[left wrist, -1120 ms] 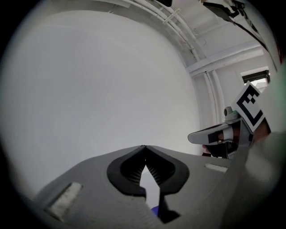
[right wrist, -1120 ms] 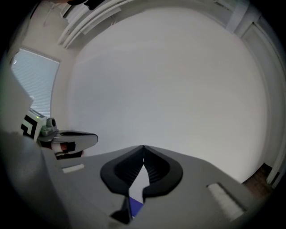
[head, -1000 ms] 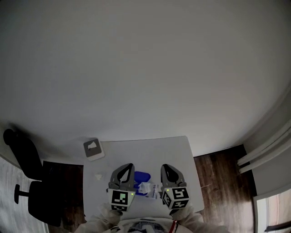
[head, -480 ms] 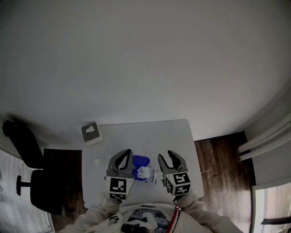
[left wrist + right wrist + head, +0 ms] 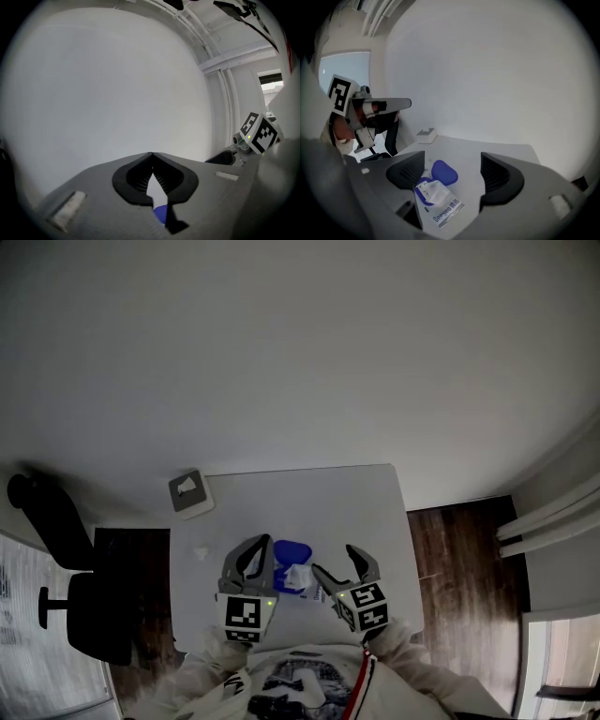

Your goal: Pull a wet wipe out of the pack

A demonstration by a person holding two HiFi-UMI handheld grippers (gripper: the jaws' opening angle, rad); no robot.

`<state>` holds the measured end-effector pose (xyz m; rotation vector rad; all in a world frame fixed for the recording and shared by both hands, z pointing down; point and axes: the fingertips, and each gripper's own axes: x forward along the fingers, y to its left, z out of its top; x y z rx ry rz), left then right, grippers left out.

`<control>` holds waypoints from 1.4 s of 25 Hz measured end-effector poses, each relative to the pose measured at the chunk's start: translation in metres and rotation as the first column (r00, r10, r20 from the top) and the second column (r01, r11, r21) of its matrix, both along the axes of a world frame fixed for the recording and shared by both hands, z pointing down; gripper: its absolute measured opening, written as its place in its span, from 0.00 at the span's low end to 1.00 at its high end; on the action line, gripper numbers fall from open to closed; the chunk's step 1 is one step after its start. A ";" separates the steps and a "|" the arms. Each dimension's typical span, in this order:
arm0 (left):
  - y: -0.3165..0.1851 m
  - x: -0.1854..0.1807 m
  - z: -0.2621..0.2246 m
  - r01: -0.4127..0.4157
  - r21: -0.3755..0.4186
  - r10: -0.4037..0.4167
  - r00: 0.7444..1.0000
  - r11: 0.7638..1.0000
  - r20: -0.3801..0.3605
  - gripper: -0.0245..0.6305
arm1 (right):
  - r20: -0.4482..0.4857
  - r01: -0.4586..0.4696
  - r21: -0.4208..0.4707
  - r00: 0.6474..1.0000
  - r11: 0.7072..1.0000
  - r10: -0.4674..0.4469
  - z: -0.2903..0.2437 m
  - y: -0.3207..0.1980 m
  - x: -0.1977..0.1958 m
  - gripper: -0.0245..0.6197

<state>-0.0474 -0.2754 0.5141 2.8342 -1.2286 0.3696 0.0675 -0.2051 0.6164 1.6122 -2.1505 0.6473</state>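
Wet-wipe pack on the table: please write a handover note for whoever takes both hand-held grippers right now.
Left hand-held gripper: jaws shut tip to tip, nothing seen between them, just left of the pack.
Right hand-held gripper: open and empty. Its jaws have just been opening, and it is aimed down at the pack without touching it.
Things: the white soft wipe pack lies flat on the white table. Its blue oval flip lid is open, and a crumpled white wipe pokes out.
Done: lid open, wipe end exposed.
Left: grip the wipe and pull it free, probably while steadying the pack.
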 end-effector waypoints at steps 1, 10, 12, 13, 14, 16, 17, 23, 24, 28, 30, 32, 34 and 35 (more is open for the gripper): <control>0.001 -0.001 0.001 0.003 -0.002 -0.003 1.000 1.000 0.002 0.04 | 0.002 0.012 -0.009 1.000 1.000 -0.012 0.004 0.001 -0.002 0.60; 0.007 -0.015 0.003 0.042 -0.007 -0.042 0.999 0.999 0.026 0.04 | -0.014 0.137 -0.111 0.990 0.984 -0.139 0.052 0.012 -0.024 0.73; 0.009 -0.017 0.004 0.048 -0.009 -0.048 0.998 0.999 0.030 0.04 | -0.017 0.170 -0.147 0.985 0.974 -0.174 0.067 0.016 -0.031 0.73; 0.010 -0.018 0.006 0.052 -0.011 -0.052 0.998 0.999 0.033 0.04 | -0.016 0.185 -0.163 0.982 0.969 -0.190 0.074 0.018 -0.034 0.73; 0.010 -0.019 0.008 0.057 -0.014 -0.057 0.998 0.998 0.037 0.04 | -0.016 0.197 -0.174 0.979 0.965 -0.203 0.080 0.019 -0.037 0.72; 0.011 -0.022 0.012 0.068 -0.022 -0.067 0.997 0.997 0.044 0.04 | -0.012 0.221 -0.195 0.974 0.956 -0.227 0.089 0.022 -0.043 0.71; 0.011 -0.023 0.013 0.072 -0.025 -0.071 0.996 0.997 0.046 0.04 | -0.005 0.233 -0.209 0.971 0.950 -0.239 0.091 0.023 -0.047 0.70; 0.016 -0.026 0.015 0.099 -0.029 -0.097 0.994 0.995 0.056 0.04 | 0.003 0.276 -0.264 0.958 0.924 -0.286 0.110 0.026 -0.057 0.68; 0.017 -0.027 0.015 0.103 -0.030 -0.101 0.993 0.994 0.059 0.04 | 0.005 0.284 -0.273 0.956 0.919 -0.294 0.114 0.026 -0.058 0.67; 0.019 -0.032 0.015 0.125 -0.030 -0.123 0.990 0.992 0.069 0.04 | 0.013 0.323 -0.308 0.942 0.895 -0.335 0.127 0.028 -0.066 0.62; 0.019 -0.036 0.016 0.137 -0.031 -0.135 0.988 0.990 0.073 0.04 | 0.013 0.341 -0.322 0.935 0.884 -0.356 0.132 0.029 -0.072 0.60; 0.020 -0.042 0.018 0.153 -0.033 -0.150 0.986 0.988 0.079 0.04 | 0.018 0.354 -0.334 0.929 0.874 -0.370 0.137 0.030 -0.076 0.59; 0.021 -0.050 0.020 0.176 -0.036 -0.172 0.981 0.984 0.086 0.04 | 0.034 0.357 -0.343 0.929 0.869 -0.368 0.141 0.031 -0.080 0.57; 0.022 -0.054 0.021 0.189 -0.039 -0.185 0.979 0.981 0.089 0.04 | 0.040 0.356 -0.347 0.930 0.868 -0.365 0.143 0.032 -0.081 0.55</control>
